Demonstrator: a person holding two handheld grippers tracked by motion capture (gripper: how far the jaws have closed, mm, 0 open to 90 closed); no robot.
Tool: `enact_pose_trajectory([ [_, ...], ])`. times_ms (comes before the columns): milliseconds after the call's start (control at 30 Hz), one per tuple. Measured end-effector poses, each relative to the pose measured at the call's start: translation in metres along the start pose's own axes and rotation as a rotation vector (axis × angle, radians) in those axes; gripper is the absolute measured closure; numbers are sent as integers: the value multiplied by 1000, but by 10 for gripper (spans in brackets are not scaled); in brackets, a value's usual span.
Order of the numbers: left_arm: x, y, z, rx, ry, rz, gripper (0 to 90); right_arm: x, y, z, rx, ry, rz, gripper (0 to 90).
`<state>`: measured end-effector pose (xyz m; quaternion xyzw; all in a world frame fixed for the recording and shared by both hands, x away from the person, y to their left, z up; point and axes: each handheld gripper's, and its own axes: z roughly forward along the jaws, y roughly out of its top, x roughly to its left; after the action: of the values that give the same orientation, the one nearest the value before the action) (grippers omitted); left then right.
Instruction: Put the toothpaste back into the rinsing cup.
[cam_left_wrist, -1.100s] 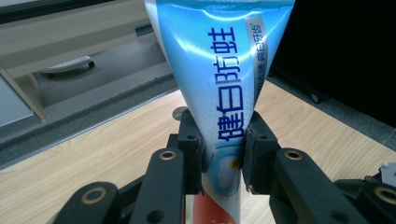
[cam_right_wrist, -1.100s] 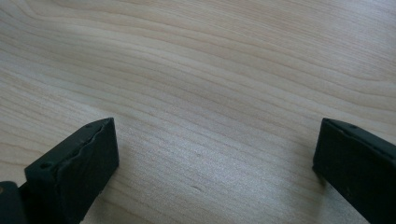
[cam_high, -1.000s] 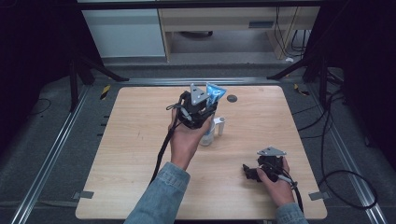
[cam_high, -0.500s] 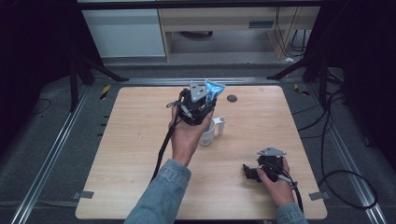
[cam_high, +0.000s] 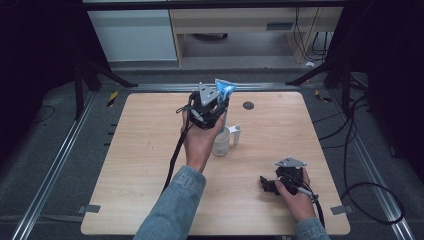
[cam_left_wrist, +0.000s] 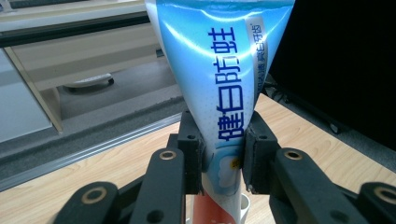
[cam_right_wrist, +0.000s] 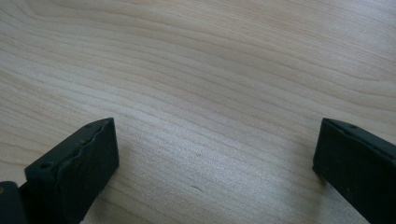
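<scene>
**Toothpaste tube held upright over a cup on a pale wooden table**

Pale wood is filling the near part of the scene, a rounded table (cam_high: 140, 165) standing on a dark grey floor with metal rails running along both sides. Nearest the person, at the right front of the table, the right hand is resting the right gripper (cam_high: 267, 184) low on the wood, its grey three-cornered plate facing up and its cable trailing back toward the wrist. In the right gripper view its jaws are standing wide apart with bare wood grain between them, gripping nothing.

Farther in, near the middle of the table, a sleeved left forearm is reaching forward and the left hand is raising the left gripper (cam_high: 220, 102) above the surface. Its jaws are pressing in from both sides on the lower part of a blue and white toothpaste tube (cam_left_wrist: 219, 79), which is standing upright with its flat crimped end pointing up and its narrow end pointing down. Just below and beside the hand, a white cup (cam_high: 221, 142) with a handle on its right side is sitting on the wood; in the left gripper view a bit of white rim is showing under the tube, though whether the tube is touching it is hard to tell.

Beyond, a small dark round disc (cam_high: 248, 105) is lying near the far edge, and light cabinets are standing against the back
</scene>
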<state>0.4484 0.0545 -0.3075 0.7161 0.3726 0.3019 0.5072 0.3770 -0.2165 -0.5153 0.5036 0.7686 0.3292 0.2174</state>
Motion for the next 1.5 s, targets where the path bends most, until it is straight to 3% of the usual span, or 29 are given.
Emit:
enact_pose_trajectory([
  [167,0,-5,8,-4,6,-4,721,0,0,0,0,0,0,4],
  [333,-1,-12,13,-24,22,-35,721,0,0,0,0,0,1,4],
  [633,-6,-18,18,-34,51,-18,721,0,0,0,-1,1,3,5],
  [1500,3,-60,43,40,64,-35,721,0,0,0,-2,3,4,5],
])
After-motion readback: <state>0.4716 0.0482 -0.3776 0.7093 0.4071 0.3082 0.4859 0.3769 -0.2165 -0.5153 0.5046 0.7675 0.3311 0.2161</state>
